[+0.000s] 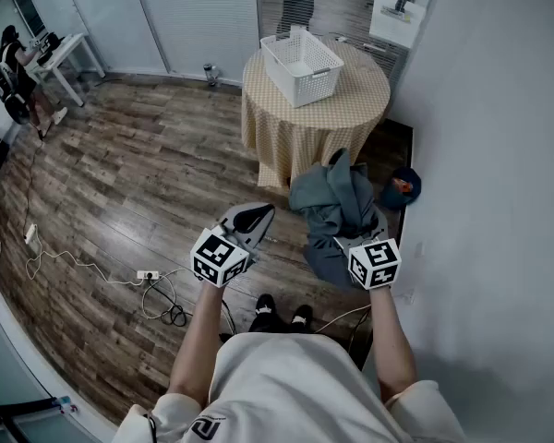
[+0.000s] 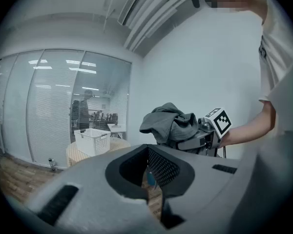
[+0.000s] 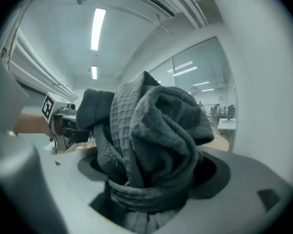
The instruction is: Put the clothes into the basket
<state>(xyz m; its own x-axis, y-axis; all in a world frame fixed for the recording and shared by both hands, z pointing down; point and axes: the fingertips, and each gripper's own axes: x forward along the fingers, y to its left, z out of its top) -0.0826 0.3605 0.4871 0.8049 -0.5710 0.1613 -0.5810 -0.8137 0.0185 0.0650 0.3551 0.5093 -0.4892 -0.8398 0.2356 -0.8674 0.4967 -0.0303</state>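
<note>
Grey waffle-knit cloth (image 3: 156,145) bulges, crumpled, from the right claw (image 1: 354,238).

looks like an office to me: glass partition walls (image 2: 105,96) with slatted blinds (image 2: 49,106), long fluorescent ceiling tubes (image 3: 98,28), grey-brown wood-plank floor (image 1: 120,183) and a white desk (image 1: 69,49) in the corner

Open wood-plank floor (image 1: 120,173) is left free beside the round, yellow-checked-cloth table (image 1: 295,135), the right side is closed by the plain white wall (image 1: 499,155), and the right gripper (image 1: 351,240) is filled by a bundled grey garment (image 1: 337,201).
</note>
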